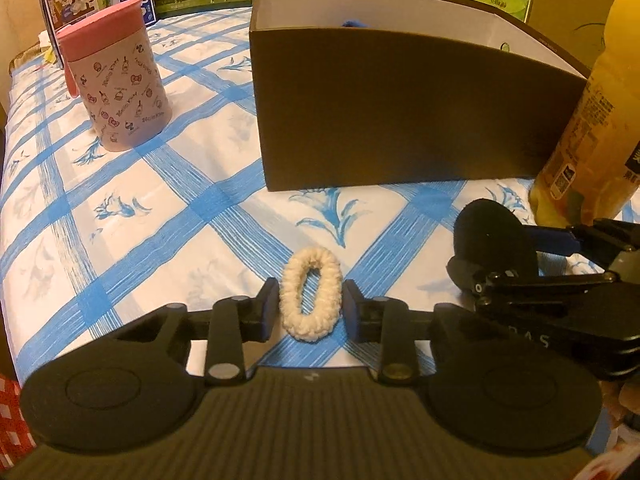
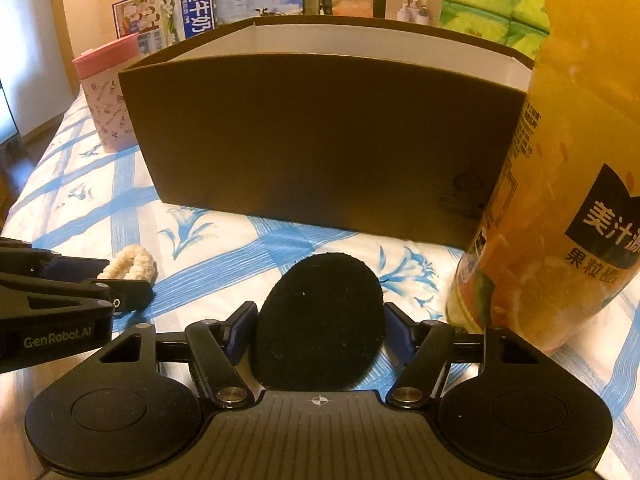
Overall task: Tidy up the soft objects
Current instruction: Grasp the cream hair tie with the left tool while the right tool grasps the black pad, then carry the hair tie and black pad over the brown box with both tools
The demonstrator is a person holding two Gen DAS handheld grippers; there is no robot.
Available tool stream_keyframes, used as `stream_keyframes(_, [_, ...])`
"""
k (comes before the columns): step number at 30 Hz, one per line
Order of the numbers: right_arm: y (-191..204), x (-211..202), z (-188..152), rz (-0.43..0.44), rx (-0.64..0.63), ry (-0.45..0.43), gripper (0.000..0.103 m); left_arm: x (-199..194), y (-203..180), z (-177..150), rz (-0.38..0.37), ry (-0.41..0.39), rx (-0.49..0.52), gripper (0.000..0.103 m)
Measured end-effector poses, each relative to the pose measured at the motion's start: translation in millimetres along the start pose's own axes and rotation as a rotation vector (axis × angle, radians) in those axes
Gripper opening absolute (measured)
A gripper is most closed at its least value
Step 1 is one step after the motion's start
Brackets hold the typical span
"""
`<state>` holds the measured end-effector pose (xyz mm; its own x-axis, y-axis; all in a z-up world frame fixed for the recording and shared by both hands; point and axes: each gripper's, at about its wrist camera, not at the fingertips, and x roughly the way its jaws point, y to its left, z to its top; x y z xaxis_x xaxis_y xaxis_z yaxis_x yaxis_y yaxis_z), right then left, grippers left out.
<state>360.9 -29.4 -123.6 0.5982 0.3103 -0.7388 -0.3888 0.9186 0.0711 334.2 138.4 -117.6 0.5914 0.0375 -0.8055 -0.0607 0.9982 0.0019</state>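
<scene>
Cream-coloured and knitted, the scrunchie (image 1: pixel 310 294) lies on the blue-checked bedcover (image 1: pixel 120 216), just in front of the brown box (image 1: pixel 400 112), the landmark for every position given here. The left gripper (image 1: pixel 310 304) brackets this ring with its jaws narrow, the blue pads touching or all but touching its two sides; it does not appear lifted. In front of the box's right end, the right gripper (image 2: pixel 320 326) has its jaws closed onto a black felt pad (image 2: pixel 320 320), an oval disc standing on edge just above or on the cover.

Progress, as a judgement: something blue (image 1: pixel 354 23) shows above the box's near wall, so one item is probably stowed already. Two soft items are gripped in front of the box; carrying each over the near wall and releasing it inside remains.

Legible writing: the left gripper's body, seen from the right wrist, reads "GenRobot.AI". The orange juice bottle (image 2: pixel 568 184), right of the box, carries "美汁源" and "果粒橙". A carton (image 2: pixel 164 12) behind the box's left end reads "纯牛奶". The pink cup (image 1: pixel 116 80), left of the box, bears Hello Kitty prints. Green tissue packs (image 2: pixel 496 8) stand behind the box's right end; their text is unreadable.
</scene>
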Motion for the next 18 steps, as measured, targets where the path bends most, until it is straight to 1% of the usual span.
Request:
stream_keyframes(1, [-0.7, -0.4, -0.3, 0.004, -0.001, 0.000, 0.066, -0.8, -0.5, -0.4, -0.003, 0.001, -0.001, 0.024])
stream_keyframes(4, [-1.4, -2.0, -1.1, 0.014, 0.002, 0.001, 0.065, -3.5, -2.2, -2.2, -0.009, 0.000, 0.002, 0.020])
stream_keyframes(9, [-1.4, -7.2, -2.8, 0.036, 0.010, 0.000, 0.064, -8.9, -2.8, -5.9, -0.017, -0.001, -0.009, 0.020])
stream_keyframes(18, [-0.9, -33.2, -1.8, 0.074, 0.031, -0.038, 0.064, -29.2, 1.6, -11.0, -0.017, -0.019, -0.044, 0.020])
